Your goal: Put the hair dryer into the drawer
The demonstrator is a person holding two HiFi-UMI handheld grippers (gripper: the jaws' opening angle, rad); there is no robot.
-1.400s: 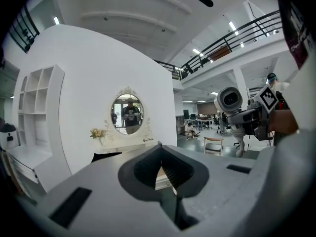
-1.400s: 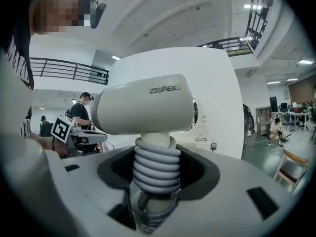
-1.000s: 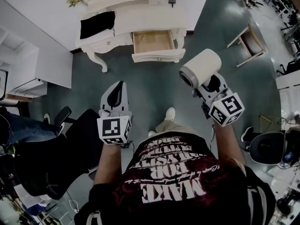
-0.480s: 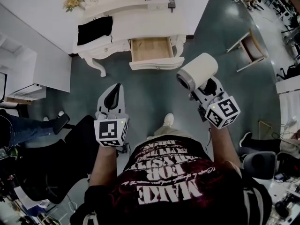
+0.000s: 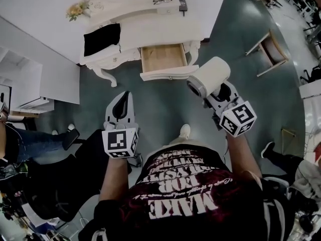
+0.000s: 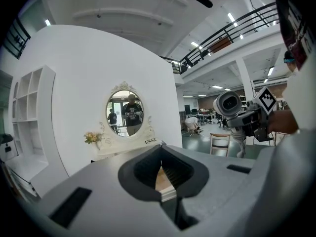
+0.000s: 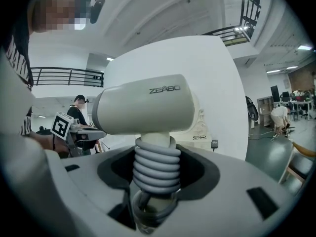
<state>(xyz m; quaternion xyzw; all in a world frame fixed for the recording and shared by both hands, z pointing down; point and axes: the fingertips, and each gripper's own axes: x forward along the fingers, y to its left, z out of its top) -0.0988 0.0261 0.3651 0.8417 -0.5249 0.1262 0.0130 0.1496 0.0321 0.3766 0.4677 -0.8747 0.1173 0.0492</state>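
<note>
In the head view my right gripper [image 5: 216,91] is shut on the ribbed grey handle of a white hair dryer [image 5: 210,77], held upright in the air over the floor. The right gripper view shows the dryer [image 7: 143,105] rising from between the jaws of that gripper [image 7: 154,184]. The open wooden drawer [image 5: 163,59] of the white dressing table [image 5: 155,26] lies just ahead and left of the dryer. My left gripper [image 5: 123,107] is shut and holds nothing, level with the right one. Its closed jaws [image 6: 161,174] point at the table's oval mirror [image 6: 125,113].
A black cloth [image 5: 102,38], glasses [image 5: 163,0], flowers [image 5: 76,10] and a small dark object [image 5: 182,5] lie on the tabletop. A wooden stool [image 5: 268,46] stands at the right, a black office chair [image 5: 65,169] at the left, white shelving [image 5: 30,84] by the wall.
The dressing table and open drawer have drawn slightly nearer to both grippers. The right gripper still holds the dryer, and the left stays shut and empty.
</note>
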